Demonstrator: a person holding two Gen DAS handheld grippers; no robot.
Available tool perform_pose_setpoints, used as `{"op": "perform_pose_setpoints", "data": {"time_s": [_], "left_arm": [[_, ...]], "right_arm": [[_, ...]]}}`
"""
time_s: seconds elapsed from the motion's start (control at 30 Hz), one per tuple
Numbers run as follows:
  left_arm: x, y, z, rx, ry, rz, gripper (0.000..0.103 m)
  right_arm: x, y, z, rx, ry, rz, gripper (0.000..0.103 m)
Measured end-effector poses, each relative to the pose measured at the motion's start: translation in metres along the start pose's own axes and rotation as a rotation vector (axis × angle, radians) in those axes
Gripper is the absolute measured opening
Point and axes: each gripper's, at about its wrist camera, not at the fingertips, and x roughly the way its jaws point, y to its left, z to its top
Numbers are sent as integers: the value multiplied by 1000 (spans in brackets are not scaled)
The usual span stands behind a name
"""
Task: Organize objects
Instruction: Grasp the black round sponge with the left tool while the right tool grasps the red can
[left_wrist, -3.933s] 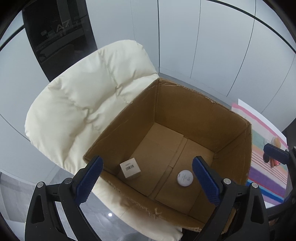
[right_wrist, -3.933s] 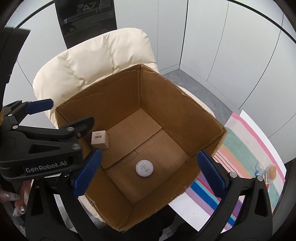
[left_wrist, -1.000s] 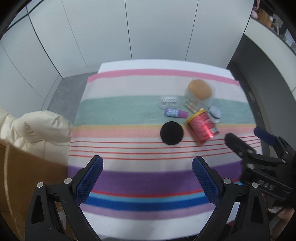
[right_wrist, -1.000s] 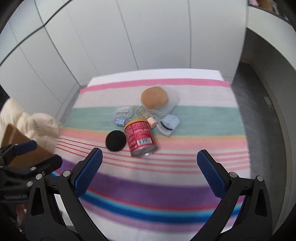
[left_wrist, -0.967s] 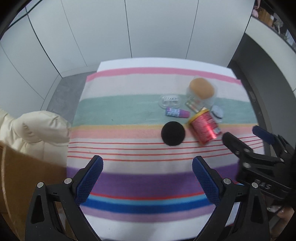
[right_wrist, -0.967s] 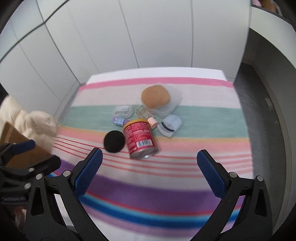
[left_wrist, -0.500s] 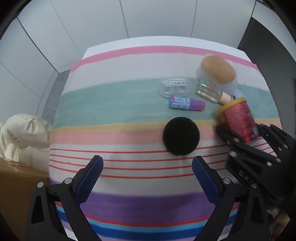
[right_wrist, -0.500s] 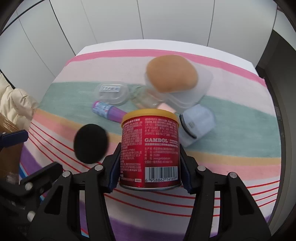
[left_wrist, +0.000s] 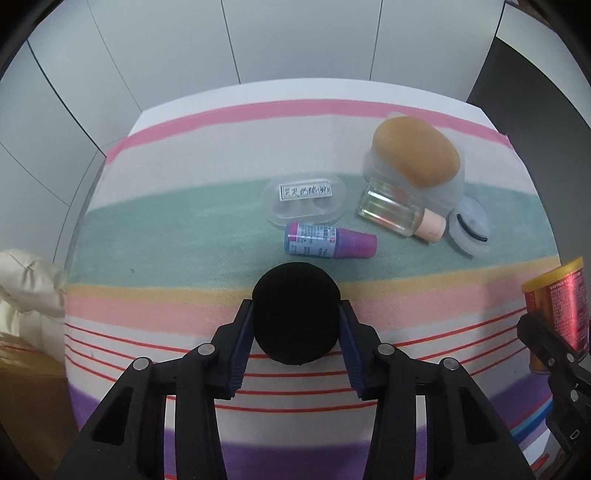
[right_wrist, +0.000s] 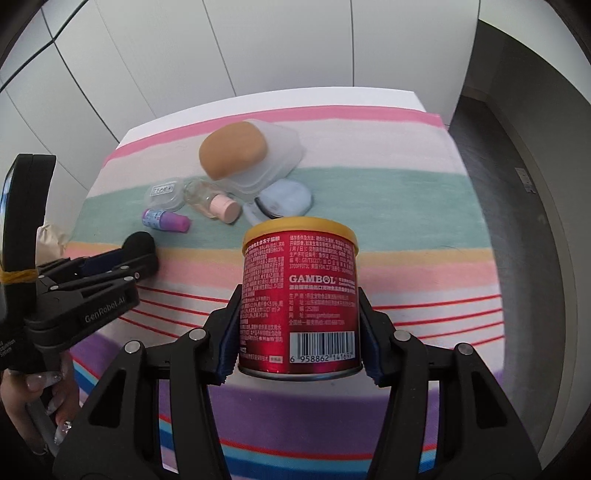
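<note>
Striped cloth, left tongs clamping black puff — underside hidden, right tongs gripping red can.

A plain indoor room, home-like though staged. Flat white wall panels with thin seams close the scene from 10 to 2 o'clock, and a grey floor runs down the 3 o'clock side. A table under a striped cloth fills the middle, carrying household bits at 1 o'clock: a bun on a plastic tub, a small glass bottle. A cream padded chair shows at 9 o'clock
</note>
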Motion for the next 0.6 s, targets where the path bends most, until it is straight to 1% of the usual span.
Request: {"op": "perform_pose_setpoints", "data": {"time_s": [0.07, 0.17, 0.37, 0.5, 0.57, 0.6], "left_arm": [[-6, 0, 1, 0, -6, -4, 45], [-15, 1, 3, 5, -19, 11, 44], [-39, 8, 8, -2, -34, 33, 44], [-64, 13, 17, -16, -56, 25, 45], [-82, 16, 20, -17, -80, 17, 45], [-93, 17, 23, -12, -92, 25, 45]], "right_arm": [[-3, -3, -1, 2, -6, -3, 56], [-8, -4, 3, -1, -4, -17, 56], [-17, 13, 14, -4, -5, -33, 56], [-39, 21, 22, -18, -28, -37, 56], [-54, 26, 26, -23, -45, -33, 56], [-64, 28, 30, -20, -55, -28, 56]]}}
